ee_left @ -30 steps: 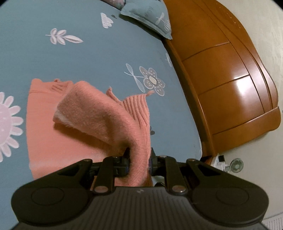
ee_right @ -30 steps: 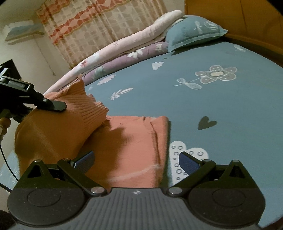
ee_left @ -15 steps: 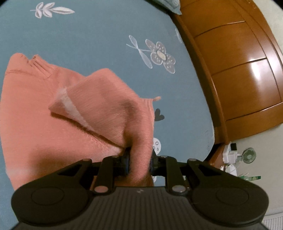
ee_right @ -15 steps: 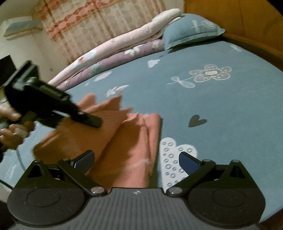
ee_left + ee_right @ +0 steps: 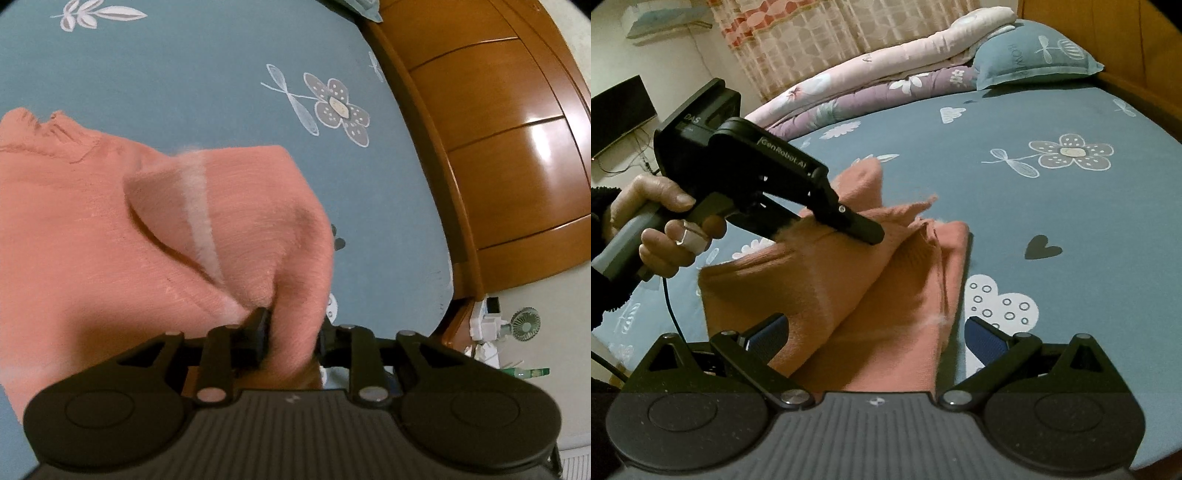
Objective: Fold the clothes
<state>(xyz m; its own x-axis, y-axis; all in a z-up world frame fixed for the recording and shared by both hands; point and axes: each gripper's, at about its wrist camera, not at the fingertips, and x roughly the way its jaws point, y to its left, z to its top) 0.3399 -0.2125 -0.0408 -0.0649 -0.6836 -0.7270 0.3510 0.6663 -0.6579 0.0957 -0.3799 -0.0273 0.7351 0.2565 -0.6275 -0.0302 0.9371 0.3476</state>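
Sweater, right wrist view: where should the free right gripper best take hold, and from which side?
Probably the sweater's long outer edge beside the white heart print, coming from the right. It lies flat and uncovered there; the open right gripper sits nearby, while the left gripper pinches the raised fold.

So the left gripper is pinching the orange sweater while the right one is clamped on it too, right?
Not quite. The left gripper does pinch the sweater, but the right gripper is open, its fingers wide apart over the fabric, as the right wrist view shows.

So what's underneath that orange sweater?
The blue flowered bedsheet shows all around the orange sweater. The left gripper lifts one part over another layer; what lies beneath the sweater is covered.
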